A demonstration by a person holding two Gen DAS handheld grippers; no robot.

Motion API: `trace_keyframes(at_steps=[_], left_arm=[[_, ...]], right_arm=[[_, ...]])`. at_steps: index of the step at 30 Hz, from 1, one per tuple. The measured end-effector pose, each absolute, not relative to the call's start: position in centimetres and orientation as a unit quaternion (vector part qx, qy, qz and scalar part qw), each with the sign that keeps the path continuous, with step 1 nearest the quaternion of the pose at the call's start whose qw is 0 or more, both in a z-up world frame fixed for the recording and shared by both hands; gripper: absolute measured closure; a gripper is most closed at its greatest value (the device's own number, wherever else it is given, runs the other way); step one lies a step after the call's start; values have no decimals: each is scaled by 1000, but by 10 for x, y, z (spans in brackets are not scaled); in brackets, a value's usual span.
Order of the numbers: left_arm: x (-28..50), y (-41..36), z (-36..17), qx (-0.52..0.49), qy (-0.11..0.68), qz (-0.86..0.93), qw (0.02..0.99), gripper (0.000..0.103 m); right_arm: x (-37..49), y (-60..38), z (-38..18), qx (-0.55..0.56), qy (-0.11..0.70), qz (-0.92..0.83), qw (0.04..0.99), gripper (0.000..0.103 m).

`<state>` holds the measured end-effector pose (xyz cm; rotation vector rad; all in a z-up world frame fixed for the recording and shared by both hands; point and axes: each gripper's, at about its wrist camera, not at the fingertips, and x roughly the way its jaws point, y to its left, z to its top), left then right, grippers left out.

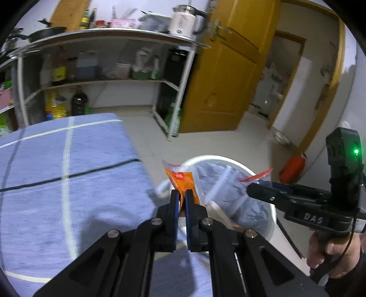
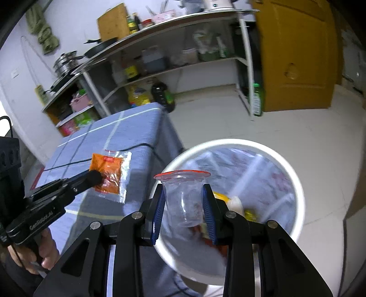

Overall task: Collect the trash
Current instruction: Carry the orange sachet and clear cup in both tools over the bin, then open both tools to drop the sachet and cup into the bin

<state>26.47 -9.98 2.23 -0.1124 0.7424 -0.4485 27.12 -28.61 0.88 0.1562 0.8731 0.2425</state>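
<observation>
My left gripper (image 1: 181, 194) is shut on an orange sauce packet (image 1: 184, 180) with clear edges, held upright near the rim of a white bin (image 1: 272, 219). From the right wrist view the same orange sauce packet (image 2: 107, 176) hangs over the blue cloth's edge, pinched by the left gripper (image 2: 97, 177). My right gripper (image 2: 183, 201) is shut on a clear plastic cup (image 2: 183, 201) with a red rim, held over the white bin (image 2: 297, 182). The bin is lined with a clear bag and holds several scraps. The right gripper (image 1: 252, 190) shows at the right in the left wrist view.
A table with a blue checked cloth (image 1: 68, 182) and a black cable (image 1: 68, 174) stands left of the bin. Behind is a metal shelf rack (image 1: 103, 80) with bottles, pans and a kettle (image 1: 185, 21). A yellow door (image 1: 224, 80) stands open. An orange object (image 1: 294, 169) lies on the floor.
</observation>
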Motion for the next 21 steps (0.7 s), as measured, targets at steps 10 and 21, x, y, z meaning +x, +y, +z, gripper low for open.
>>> trace_keyframes(at_steps=[10, 21], left_arm=[[279, -156, -2, -38, 390, -247, 886, 97], [272, -160, 3, -35, 388, -246, 888, 85]], right_arm=[[276, -323, -19, 69, 444, 87, 889, 69], [267, -336, -12, 86, 428, 80, 896, 58]])
